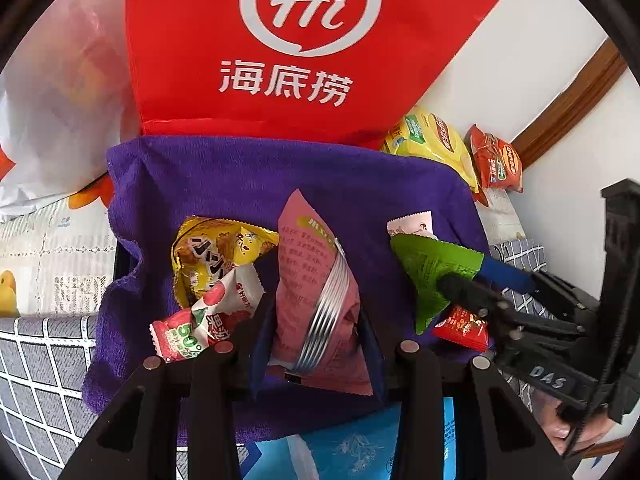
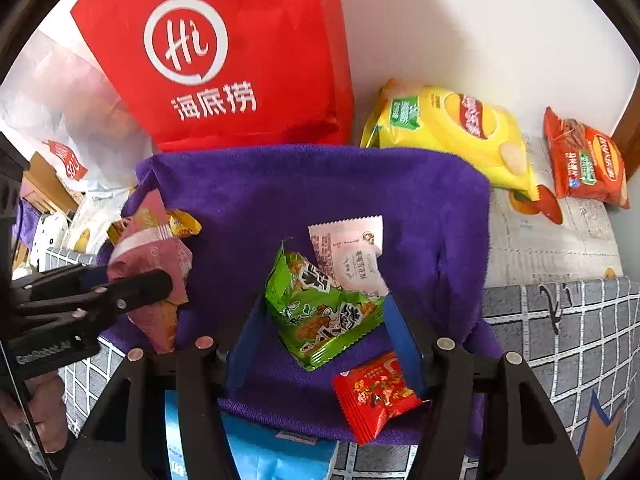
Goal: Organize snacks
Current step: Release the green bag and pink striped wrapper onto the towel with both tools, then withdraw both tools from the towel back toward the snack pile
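At centre frame, the left gripper (image 1: 316, 316) clenches the pink snack packet (image 1: 316, 280), the right gripper (image 2: 324, 316) the green snack packet (image 2: 320, 312), apparently lifting both off the purple towel (image 2: 320, 192) for sorting.

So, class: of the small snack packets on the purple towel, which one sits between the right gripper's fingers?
The green crinkled foil packet, held by the right gripper. The small red packet lies nearer the camera; the pale pink-white packet lies behind.
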